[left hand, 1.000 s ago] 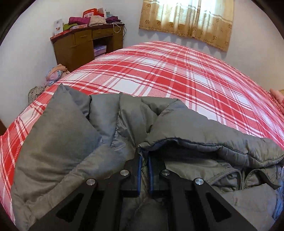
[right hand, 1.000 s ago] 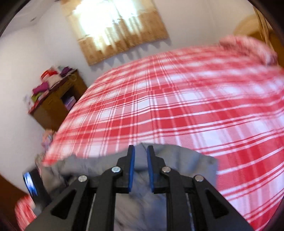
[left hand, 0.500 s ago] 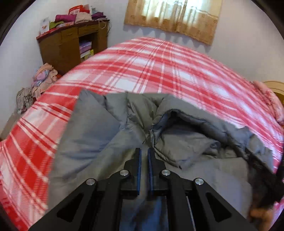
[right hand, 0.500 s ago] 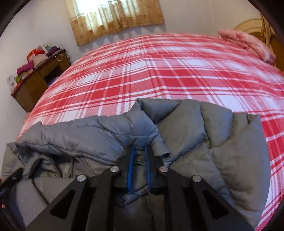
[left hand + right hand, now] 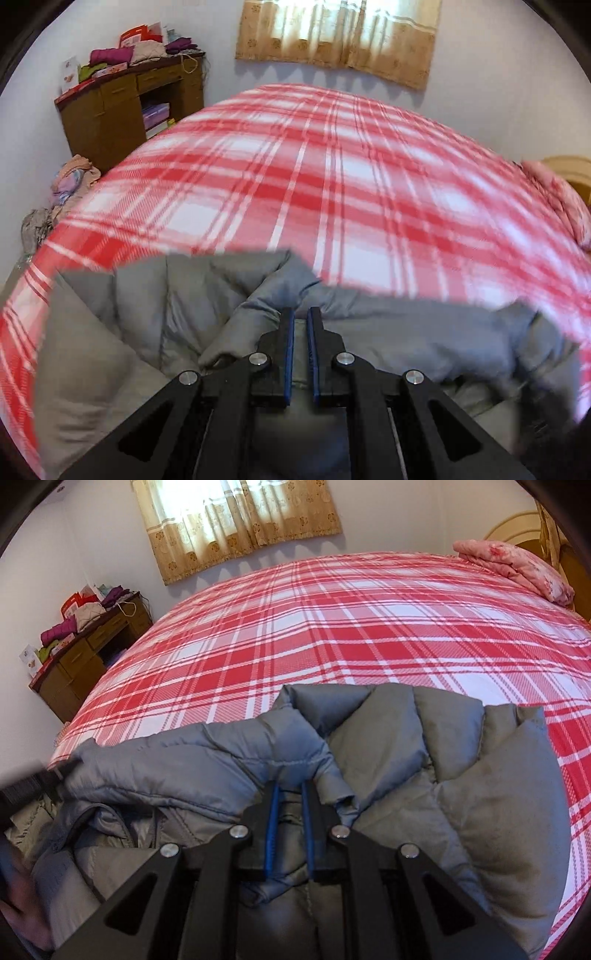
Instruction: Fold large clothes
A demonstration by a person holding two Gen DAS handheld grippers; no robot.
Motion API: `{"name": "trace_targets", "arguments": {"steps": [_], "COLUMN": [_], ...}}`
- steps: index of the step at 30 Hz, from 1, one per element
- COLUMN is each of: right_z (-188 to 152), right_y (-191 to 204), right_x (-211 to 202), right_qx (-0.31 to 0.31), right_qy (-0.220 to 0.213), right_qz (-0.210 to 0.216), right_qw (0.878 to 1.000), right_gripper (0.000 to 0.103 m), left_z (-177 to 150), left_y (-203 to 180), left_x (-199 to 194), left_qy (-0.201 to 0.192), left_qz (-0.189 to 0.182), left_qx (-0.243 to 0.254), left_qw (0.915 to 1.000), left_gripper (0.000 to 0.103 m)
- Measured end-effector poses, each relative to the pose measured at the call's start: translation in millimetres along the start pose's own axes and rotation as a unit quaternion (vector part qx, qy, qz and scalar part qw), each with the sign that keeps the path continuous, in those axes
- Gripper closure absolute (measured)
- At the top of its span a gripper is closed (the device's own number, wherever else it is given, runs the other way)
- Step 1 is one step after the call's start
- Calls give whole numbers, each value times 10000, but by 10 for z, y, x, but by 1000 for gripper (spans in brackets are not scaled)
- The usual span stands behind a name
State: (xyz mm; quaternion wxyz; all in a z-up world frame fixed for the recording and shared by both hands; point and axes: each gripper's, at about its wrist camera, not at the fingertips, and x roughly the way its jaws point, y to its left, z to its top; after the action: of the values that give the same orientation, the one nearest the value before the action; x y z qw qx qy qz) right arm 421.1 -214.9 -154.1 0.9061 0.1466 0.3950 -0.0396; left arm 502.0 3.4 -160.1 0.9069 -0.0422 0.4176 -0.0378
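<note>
Jacket: a grey quilted jacket (image 5: 480, 812) lies bunched on the near part of the bed (image 5: 369, 627), partly folded over itself; in the left wrist view it (image 5: 155, 306) is blurred.
Fold: a puffy sleeve or panel (image 5: 184, 768) lies across the middle, with a zip and lining showing beneath it at the left.
Right gripper: the right gripper (image 5: 290, 790) points forward and down at the jacket's middle; its blue-padded jaws stand a narrow way apart, with a stitched fold of fabric lying between the tips. Whether they truly pinch it I cannot tell.
Left gripper: the left gripper (image 5: 299, 315) sits low over the jacket, jaws a slim gap apart; fabric shows behind the gap, but a grip cannot be judged through the blur.
Bed: the red-and-white plaid cover stretches bare beyond the jacket toward the far wall; the jacket's right edge lies near the bed's right side.
Pillow: a pink folded pillow or quilt (image 5: 517, 568) rests at the far right corner.
Desk: a brown desk (image 5: 129, 107) stands by the far left corner, apart from the bed, with folded clothes (image 5: 129, 55) and boxes on top and books in its open shelf.
Floor pile: clothes (image 5: 70, 181) are heaped beside the desk.
Curtain: a tan curtain (image 5: 236, 520) hangs on the far wall.
</note>
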Motion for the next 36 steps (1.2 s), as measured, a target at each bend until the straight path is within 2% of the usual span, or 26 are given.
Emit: {"name": "trace_targets", "arguments": {"steps": [4,8,13,18,21,23,25,26,27,29,30,33,36], "right_z": [5,29,17,21,30,64,130,139,134,72,13,-229,-673], "right_y": [25,76,162,154,158,155,102,79,18,-71,-110,-213,-461], "right_x": [12,54,87,111,107,84,-78,-185,-461,-930,-1172,-1843,-2654], "right_qx": [-62,-265,-631,-600,-653,-701,-751,-722,-633,-590,-638,-863,-906], "right_qy": [53,211,285,301,346,449,666,592,281,-180,-352,-770,-1205], "right_qz": [-23,-101,-317,-301,-308,-259,-136,-138,-126,12,58,97,233], "right_qw": [10000,9994,9971,9973,9968,9962,9949,9955,9975,9981,9973,9932,9883], "right_gripper": [89,89,89,89,89,89,88,87,84,68,56,54,48], "left_z": [-71,-62,-69,-33,-36,-45,-70,-83,-108,-181,-252,-501,-907], "left_y": [206,93,129,4,127,231,315,348,407,504,577,734,922], "left_x": [129,133,143,167,85,-134,-481,-629,-884,-1293,-1579,-2255,-2970], "left_qy": [-26,-116,-150,-142,-64,-34,-230,-314,-484,-716,-850,-1254,-1620], "left_qz": [-302,39,-7,336,-35,-345,-403,-451,-569,-699,-833,-1056,-1181], "left_qx": [-472,-259,-351,-46,-260,-367,-301,-249,-145,-43,28,247,530], "left_qw": [9984,9996,9993,9993,9996,9987,9985,9982,9971,9950,9929,9862,9783], "left_gripper": [98,100,100,100,100,100,100,100,100,100,100,100,100]}}
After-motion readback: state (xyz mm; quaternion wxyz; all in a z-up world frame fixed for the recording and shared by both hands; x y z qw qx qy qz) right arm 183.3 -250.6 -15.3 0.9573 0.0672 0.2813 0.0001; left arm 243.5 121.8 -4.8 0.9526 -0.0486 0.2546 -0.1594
